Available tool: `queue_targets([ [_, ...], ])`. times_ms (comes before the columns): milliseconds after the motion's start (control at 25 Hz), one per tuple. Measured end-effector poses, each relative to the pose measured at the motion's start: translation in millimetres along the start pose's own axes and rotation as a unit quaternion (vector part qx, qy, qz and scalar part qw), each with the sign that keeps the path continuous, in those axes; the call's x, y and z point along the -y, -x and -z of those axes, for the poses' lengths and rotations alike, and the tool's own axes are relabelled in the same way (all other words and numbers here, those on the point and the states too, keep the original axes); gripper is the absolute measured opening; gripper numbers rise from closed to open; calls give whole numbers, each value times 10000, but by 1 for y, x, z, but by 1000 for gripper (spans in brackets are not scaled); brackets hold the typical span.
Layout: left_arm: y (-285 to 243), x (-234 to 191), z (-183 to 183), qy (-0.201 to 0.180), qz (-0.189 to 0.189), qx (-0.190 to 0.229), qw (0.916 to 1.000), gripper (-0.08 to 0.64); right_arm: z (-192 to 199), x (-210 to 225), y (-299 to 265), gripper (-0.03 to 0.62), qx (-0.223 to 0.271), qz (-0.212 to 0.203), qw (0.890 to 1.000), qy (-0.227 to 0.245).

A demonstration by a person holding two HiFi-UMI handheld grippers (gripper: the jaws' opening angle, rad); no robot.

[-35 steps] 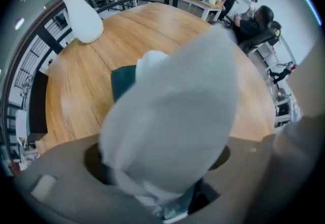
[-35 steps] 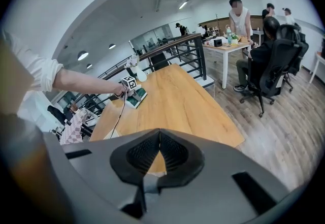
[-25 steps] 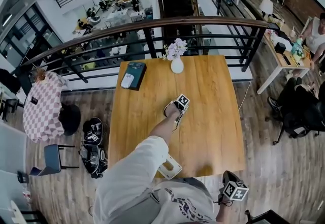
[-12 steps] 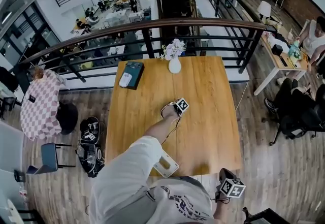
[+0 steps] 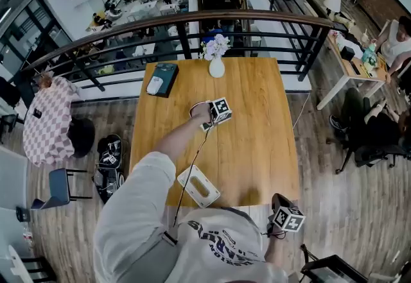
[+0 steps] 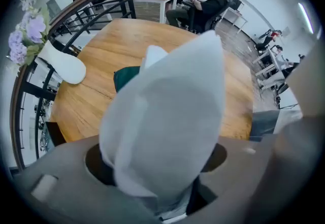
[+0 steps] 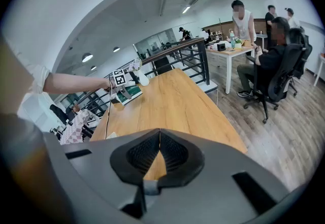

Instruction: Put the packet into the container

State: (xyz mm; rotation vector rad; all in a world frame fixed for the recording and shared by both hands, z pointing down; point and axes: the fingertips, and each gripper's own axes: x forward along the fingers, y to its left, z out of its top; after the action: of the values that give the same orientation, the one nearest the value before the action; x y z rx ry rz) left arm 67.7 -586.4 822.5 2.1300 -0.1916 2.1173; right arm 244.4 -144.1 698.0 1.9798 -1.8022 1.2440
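Up lifts the left gripper off the wooden table, jaws clamped on a white packet. Right gripper hangs shut, empty.

The right half of the wooden table lies bare from near edge to far. A flower vase stands mid far edge, a dark teal box at the far left corner, and a white container at the near edge. The left gripper, clamped on a white packet, hangs over the middle.
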Motion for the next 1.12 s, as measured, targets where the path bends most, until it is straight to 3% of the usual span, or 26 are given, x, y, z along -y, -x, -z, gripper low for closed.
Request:
queue_targets([
  [240, 83, 3, 0, -348, 259, 438, 9981, 307, -3, -7, -4, 8, -121, -142, 9996, 207],
  [480, 169, 6, 9, -1066, -103, 381, 9935, 310, -7, -15, -12, 8, -153, -307, 9987, 383],
  [640, 210, 20, 14, -1386, -138, 540, 9888, 311, -10, -25, -18, 8, -137, -429, 9978, 486],
  [1000, 222, 29, 20, -1506, -192, 480, 9872, 311, -20, -26, -21, 8, -42, -491, 9968, 624],
  [1120, 222, 42, 21, -1876, -59, 568, 9806, 311, -17, -19, -17, 8, -55, -420, 9974, 578],
])
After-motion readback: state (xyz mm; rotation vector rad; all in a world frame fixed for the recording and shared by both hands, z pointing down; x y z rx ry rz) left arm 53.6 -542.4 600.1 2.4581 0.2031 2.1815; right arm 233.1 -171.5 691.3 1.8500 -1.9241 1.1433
